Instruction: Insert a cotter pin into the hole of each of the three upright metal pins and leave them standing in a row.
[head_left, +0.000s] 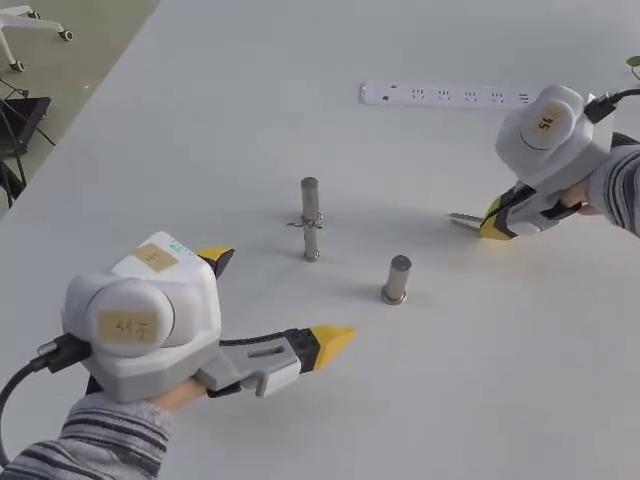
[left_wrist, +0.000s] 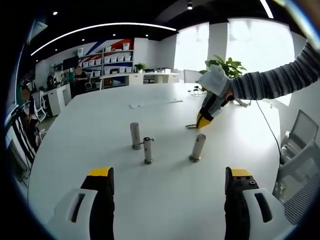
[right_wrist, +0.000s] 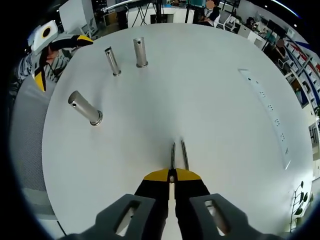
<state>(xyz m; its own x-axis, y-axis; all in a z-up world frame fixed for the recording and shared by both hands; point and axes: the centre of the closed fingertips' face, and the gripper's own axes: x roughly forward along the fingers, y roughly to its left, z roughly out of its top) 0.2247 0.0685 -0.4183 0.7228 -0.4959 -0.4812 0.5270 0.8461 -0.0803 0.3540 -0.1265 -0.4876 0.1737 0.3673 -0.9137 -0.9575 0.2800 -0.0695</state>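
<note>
Prob. open office: lg white table (left_wrist: 165, 112), shelves (left_wrist: 102, 60), chairs (left_wrist: 299, 134)

Two upright grey metal cylinder pins (head_left: 310, 200) close together mid-table; third matching pin (head_left: 397, 278) apart, open gap between. White tabletop (head_left: 200, 130) free all round them. Long white power strip (head_left: 445, 96) flat, well behind pins.

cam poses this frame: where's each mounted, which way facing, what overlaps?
Head view: on the headset, looking forward and down at left gripper, right gripper, sleeves.
Left gripper view: along its own open jaws toward three metal pins; right gripper shows at right.
Right gripper view: along its shut jaws gripping a cotter pin.
Both gripper views share the pins.
</note>
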